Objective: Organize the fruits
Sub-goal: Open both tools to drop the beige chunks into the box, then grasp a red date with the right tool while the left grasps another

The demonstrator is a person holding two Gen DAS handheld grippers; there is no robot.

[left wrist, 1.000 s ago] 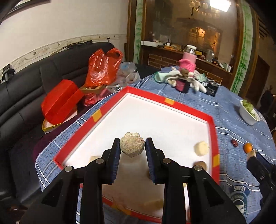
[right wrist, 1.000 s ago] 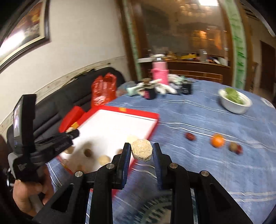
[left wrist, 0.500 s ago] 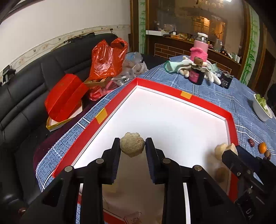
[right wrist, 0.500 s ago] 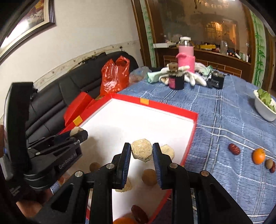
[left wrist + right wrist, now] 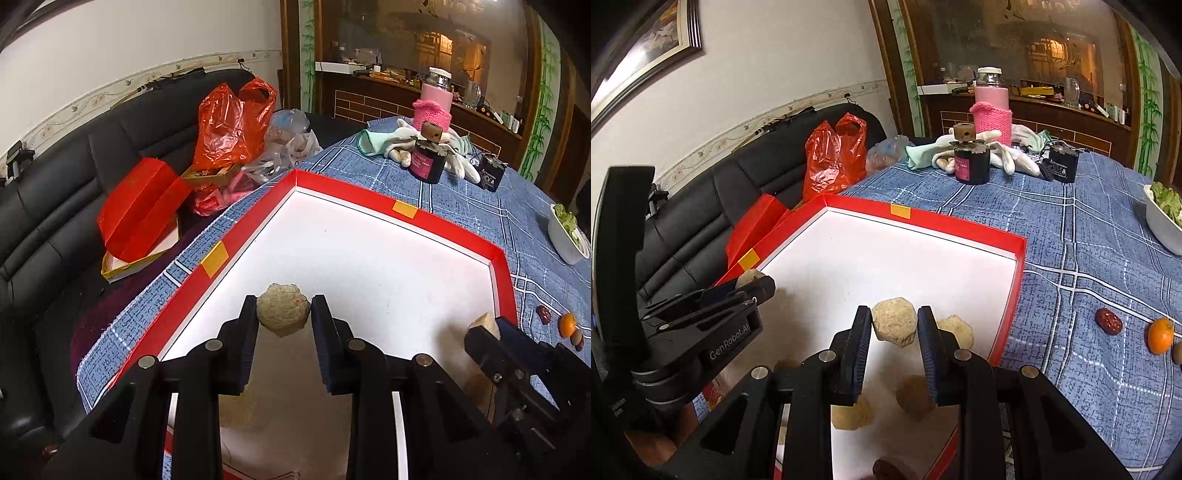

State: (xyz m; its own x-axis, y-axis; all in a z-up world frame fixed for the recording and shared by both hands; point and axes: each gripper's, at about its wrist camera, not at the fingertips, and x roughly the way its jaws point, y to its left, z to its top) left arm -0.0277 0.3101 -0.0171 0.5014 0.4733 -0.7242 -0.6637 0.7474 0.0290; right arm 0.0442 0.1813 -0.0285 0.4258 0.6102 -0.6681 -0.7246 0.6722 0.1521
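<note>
Both grippers over the red-rimmed tray point(image 5: 448, 224)
left gripper point(image 5: 283, 316) pinches a rough, faceted beige lump point(image 5: 283, 314); right gripper point(image 5: 894, 326) pinches a smoother tan lump point(image 5: 894, 326)

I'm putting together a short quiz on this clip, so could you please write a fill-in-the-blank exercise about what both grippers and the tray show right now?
1. The left gripper and right gripper each hold a beige lump above the ____-rimmed tray.
2. The inside of the tray is ____.
3. The small orange fruit lies on the ____ checked tablecloth, outside the tray.
4. The bowl at the table's edge holds ____ leaves.

Missing words: red; white; blue; green
</note>
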